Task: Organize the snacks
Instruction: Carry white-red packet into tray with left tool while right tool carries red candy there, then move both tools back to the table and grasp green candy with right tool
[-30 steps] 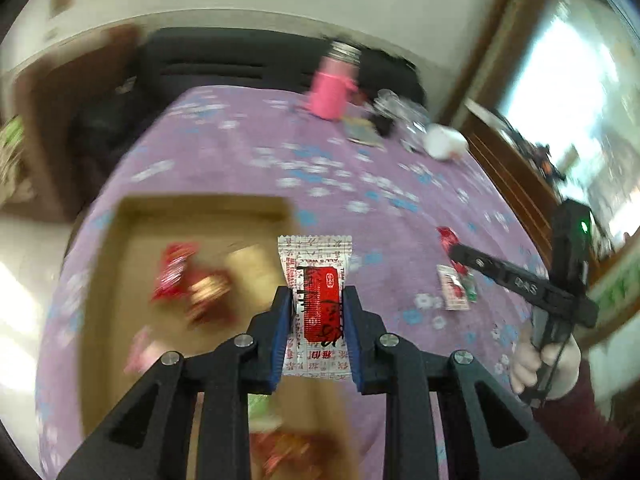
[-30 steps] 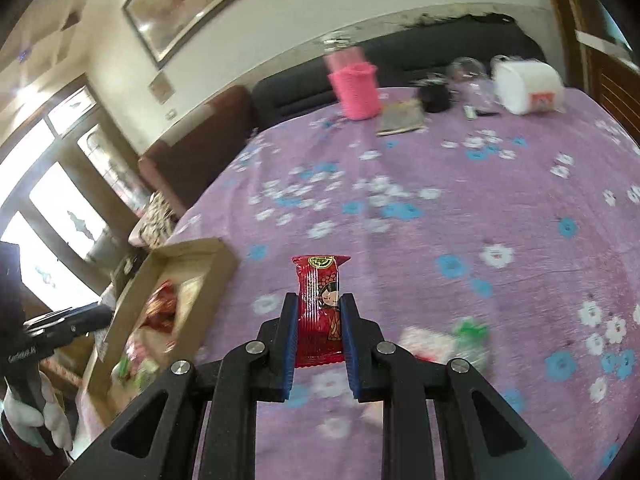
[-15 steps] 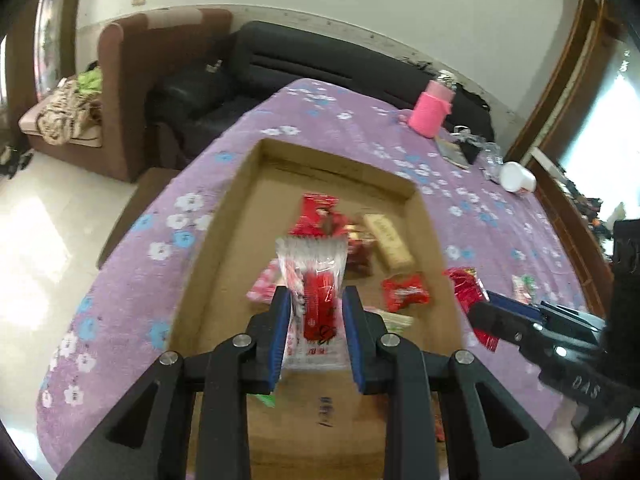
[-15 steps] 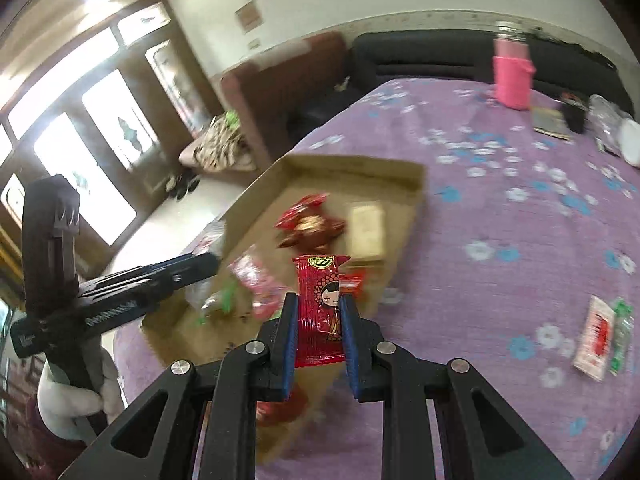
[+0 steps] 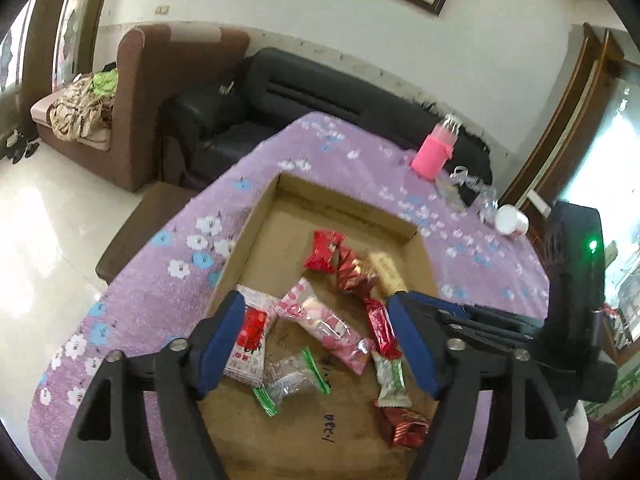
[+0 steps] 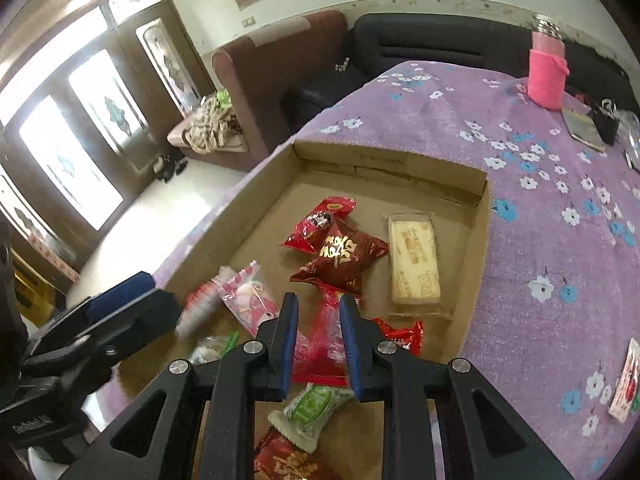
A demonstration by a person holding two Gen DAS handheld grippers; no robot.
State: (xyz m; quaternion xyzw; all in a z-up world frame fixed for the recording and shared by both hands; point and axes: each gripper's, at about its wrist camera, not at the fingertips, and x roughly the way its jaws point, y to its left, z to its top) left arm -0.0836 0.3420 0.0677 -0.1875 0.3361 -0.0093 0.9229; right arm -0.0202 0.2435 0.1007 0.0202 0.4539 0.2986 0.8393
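A shallow cardboard box point(image 5: 244, 236) point(image 6: 476, 248) on the purple flowered tablecloth holds several snack packets. My left gripper point(image 5: 316, 340) is open above the box; the white-and-red packet point(image 5: 248, 340) lies in the box by its left finger. It shows at the left of the right wrist view point(image 6: 120, 300). My right gripper point(image 6: 318, 320) has its jaws slightly apart, with the red packet point(image 6: 324, 340), blurred, between them over the box. A white-and-red packet point(image 6: 624, 384) lies on the cloth at the right.
A pink bottle point(image 5: 436, 148) point(image 6: 546, 72), a phone point(image 6: 582, 128), a white cup point(image 5: 510, 220) and clear wrappers stand at the table's far end. A black sofa point(image 5: 304, 88) and a brown armchair point(image 5: 160, 80) lie beyond the table edge.
Both grippers moved over the box. My left gripper opened and its white-and-red packet dropped into the box. My right gripper's jaws have parted around the red packet.
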